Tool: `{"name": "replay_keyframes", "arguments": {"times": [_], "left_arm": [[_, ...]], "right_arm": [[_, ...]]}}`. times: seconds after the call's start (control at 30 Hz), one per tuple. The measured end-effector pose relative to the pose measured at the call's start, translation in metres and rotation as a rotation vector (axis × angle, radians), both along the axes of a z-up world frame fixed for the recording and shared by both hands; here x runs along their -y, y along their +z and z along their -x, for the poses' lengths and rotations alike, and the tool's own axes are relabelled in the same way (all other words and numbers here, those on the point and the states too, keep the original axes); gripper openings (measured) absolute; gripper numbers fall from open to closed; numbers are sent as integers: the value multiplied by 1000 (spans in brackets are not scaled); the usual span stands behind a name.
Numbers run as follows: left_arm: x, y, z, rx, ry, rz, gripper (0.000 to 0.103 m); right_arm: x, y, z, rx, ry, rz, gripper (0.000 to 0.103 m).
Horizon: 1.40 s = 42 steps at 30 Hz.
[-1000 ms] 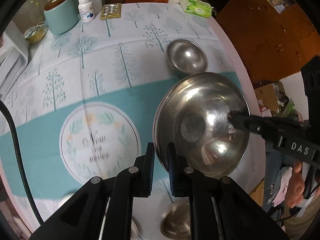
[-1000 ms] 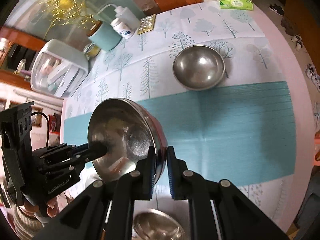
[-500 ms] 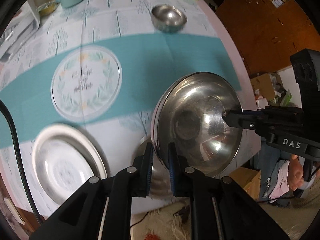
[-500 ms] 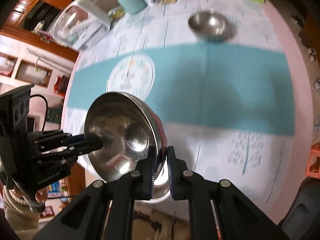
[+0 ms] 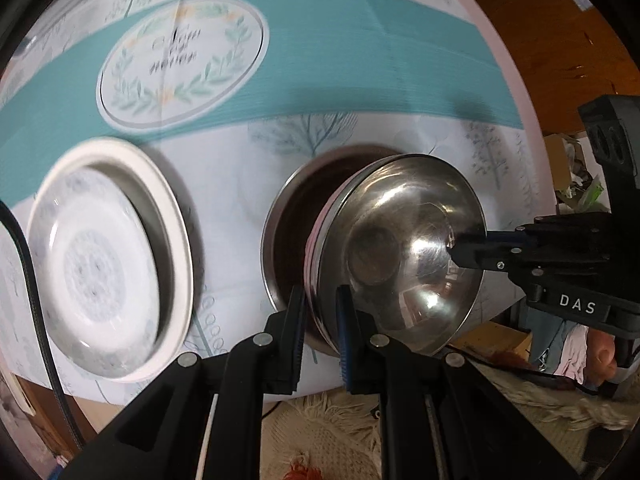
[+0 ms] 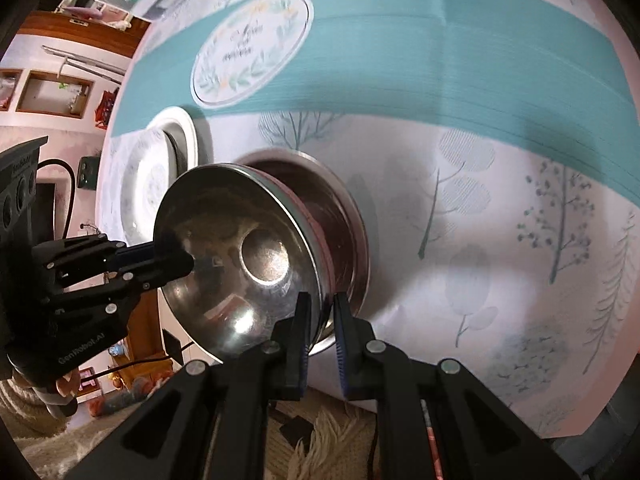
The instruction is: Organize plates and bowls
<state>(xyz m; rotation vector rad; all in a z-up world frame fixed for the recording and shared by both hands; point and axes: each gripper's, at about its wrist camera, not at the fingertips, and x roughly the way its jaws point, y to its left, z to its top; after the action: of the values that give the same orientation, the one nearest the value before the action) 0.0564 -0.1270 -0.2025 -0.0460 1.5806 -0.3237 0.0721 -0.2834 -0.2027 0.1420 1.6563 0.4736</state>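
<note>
Both hand-held grippers — left (image 5: 320, 316), right (image 6: 320, 320) — pinch opposite rims of the steel bowl (image 5: 404, 256), tilted just above the larger bowl (image 5: 288, 236) (its likely nest) beside the plate (image 5: 100, 256).

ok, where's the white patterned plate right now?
Left wrist view: white patterned plate sits at the table's near edge, left of the stacked steel bowls, below the round wreath print.

Shaggy cream rug (image 5: 340, 432), wood cabinet (image 5: 560, 40), wall shelves (image 6: 56, 92).
</note>
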Motion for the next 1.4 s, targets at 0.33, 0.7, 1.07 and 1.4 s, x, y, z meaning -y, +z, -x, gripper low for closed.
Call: {"name": "replay_keyframes", "arguments": {"times": [0.33, 0.7, 1.07, 1.4], "left_arm": [[-6, -17, -2, -15, 21, 11, 13], [-1, -17, -7, -18, -44, 5, 30], [-7, 3, -10, 32, -67, -32, 70], [-13, 15, -12, 67, -45, -28, 70]], "right_arm": [[-8, -15, -3, -4, -6, 23, 12], [-14, -15, -7, -1, 16, 38, 24], [-25, 7, -3, 87, 106, 79, 37], [-27, 12, 2, 110, 126, 80, 37]]}}
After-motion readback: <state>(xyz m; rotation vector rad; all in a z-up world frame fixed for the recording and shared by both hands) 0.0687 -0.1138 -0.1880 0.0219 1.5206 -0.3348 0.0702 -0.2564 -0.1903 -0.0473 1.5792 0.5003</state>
